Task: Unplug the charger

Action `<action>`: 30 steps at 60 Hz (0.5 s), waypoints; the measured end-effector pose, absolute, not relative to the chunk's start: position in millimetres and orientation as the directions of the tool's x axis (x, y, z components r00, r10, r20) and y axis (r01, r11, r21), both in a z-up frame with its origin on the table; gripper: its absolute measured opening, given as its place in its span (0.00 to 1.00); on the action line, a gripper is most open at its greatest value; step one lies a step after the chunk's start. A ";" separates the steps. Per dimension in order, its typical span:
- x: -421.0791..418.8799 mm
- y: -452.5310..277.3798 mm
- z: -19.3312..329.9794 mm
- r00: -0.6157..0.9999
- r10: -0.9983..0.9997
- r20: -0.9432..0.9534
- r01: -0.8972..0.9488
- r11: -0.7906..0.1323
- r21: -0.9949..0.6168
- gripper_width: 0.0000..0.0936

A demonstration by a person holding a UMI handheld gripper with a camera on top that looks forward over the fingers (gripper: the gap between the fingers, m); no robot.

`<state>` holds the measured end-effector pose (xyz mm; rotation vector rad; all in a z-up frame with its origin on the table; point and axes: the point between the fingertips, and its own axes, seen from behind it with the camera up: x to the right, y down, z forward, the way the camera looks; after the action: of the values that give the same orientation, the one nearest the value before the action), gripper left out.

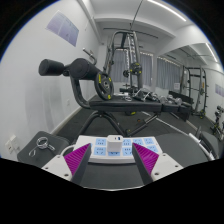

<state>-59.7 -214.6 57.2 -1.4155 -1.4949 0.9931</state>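
Charger, a small white cube [115, 148], stands between your hand-held gripper's [111, 158] parted fingers, plugged into the pale power strip [112, 150] straight ahead.

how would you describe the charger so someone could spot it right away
Start at the big exercise machine in the middle of the room, then come down to the dark surface before it. The charger is the small white block between the gripper jaws, which stand open; paler patches flank it.
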 end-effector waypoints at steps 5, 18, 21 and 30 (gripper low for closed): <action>-85.8 -215.8 47.2 -0.021 0.999 0.043 0.345 0.048 -0.937 0.91; -130.9 -208.8 35.4 0.002 0.999 0.033 0.361 0.030 -0.932 0.92; -135.6 -209.0 32.4 0.001 1.000 0.031 0.366 0.028 -0.930 0.91; -141.8 -206.6 22.1 0.003 0.999 0.045 0.379 0.040 -0.924 0.91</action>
<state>-141.8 -206.6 22.1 -1.4601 -1.4995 0.9578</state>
